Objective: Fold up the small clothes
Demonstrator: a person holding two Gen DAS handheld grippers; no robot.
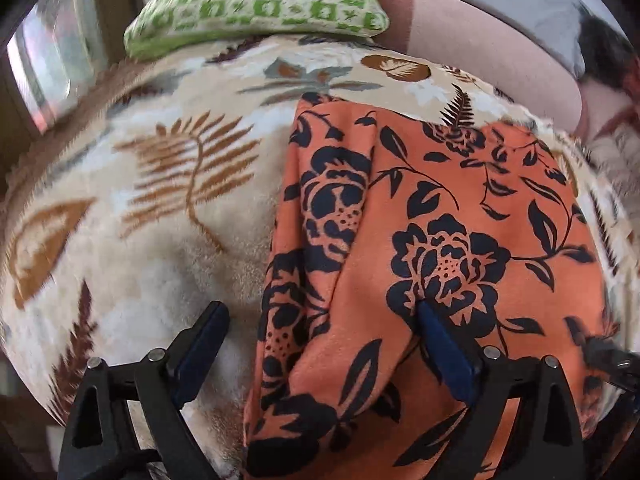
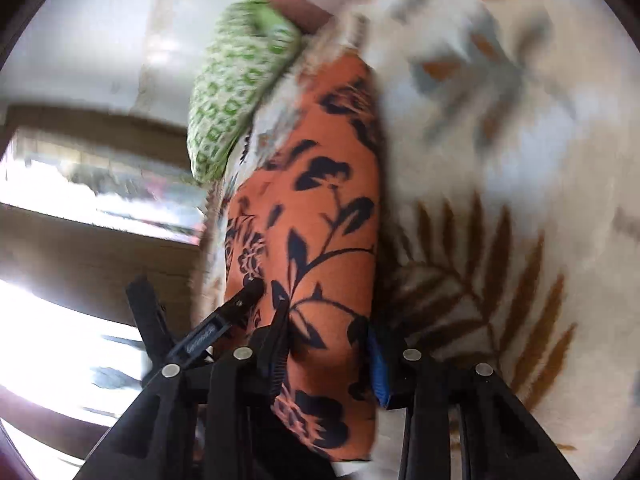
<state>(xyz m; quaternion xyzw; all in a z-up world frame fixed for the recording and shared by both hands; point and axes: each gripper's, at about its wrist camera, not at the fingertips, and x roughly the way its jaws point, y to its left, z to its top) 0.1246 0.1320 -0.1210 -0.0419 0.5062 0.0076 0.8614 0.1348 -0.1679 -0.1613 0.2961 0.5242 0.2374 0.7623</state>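
The right tongs (image 2: pixel 326 332) clasp a folded edge of the orange garment (image 2: pixel 320 208), its cloth pinched between a black finger and a blue-padded one. The left tongs (image 1: pixel 320 320) stand released and wide: one blue pad rests on the orange garment (image 1: pixel 420 220), the other hangs over the blanket (image 1: pixel 140 200) beside it, and nothing is gripped.

The garment lies on the blanket-covered bed, already doubled into a long, narrow band with a lengthwise crease, so the fold looks partly done; a crosswise fold probably remains. Its cloth is thin, smooth and drapey, orange with dark navy flowers and leaves. The blanket is thick, fluffy cream fleece with brown fern and leaf shapes. Beyond lies a plump green-and-cream patterned pillow (image 1: pixel 256 4).
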